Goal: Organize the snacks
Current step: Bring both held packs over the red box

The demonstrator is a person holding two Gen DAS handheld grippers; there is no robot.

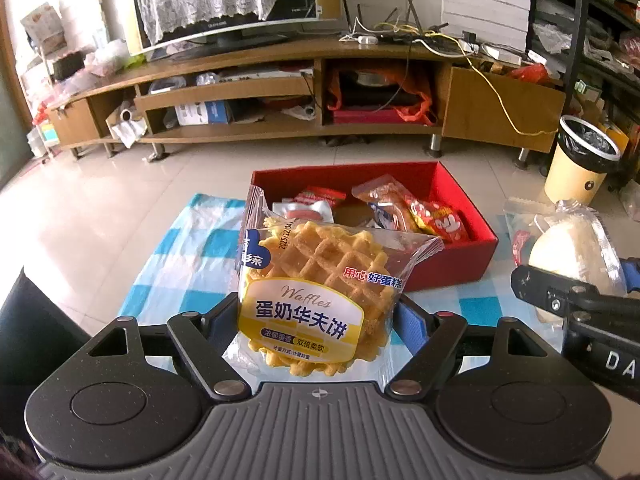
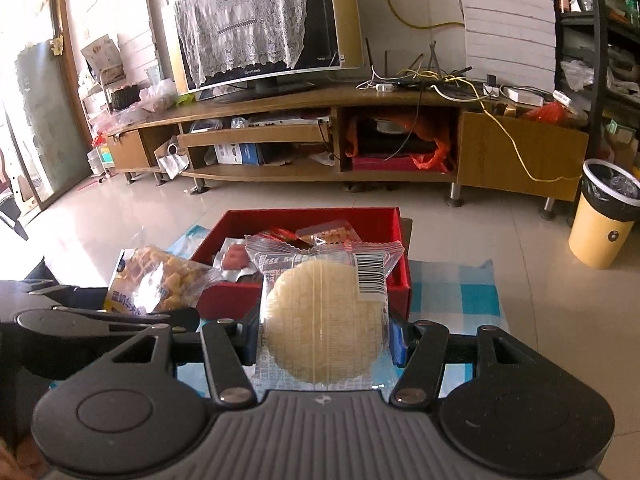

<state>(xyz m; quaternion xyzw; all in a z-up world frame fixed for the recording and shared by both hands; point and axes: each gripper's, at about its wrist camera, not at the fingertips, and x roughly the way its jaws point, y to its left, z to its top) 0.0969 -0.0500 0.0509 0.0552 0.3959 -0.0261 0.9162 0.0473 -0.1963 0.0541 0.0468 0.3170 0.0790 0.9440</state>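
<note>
Checked cloth (image 1: 188, 248) underlies one red box (image 1: 456, 256) holding several wrapped snacks. Near it, left gripper (image 1: 316, 320) pinches one waffle packet (image 1: 320, 288); right gripper (image 2: 324, 336) pinches one round cake packet (image 2: 324, 320).

Each handheld unit, the left gripper (image 1: 316, 320) and the right gripper (image 2: 324, 332), shows a ribbed grey housing with a small crosshair mark, two round black discs, black linkage arms on silver pivot pins, blue finger pads (image 1: 412, 320), and white lettering on one side.
</note>
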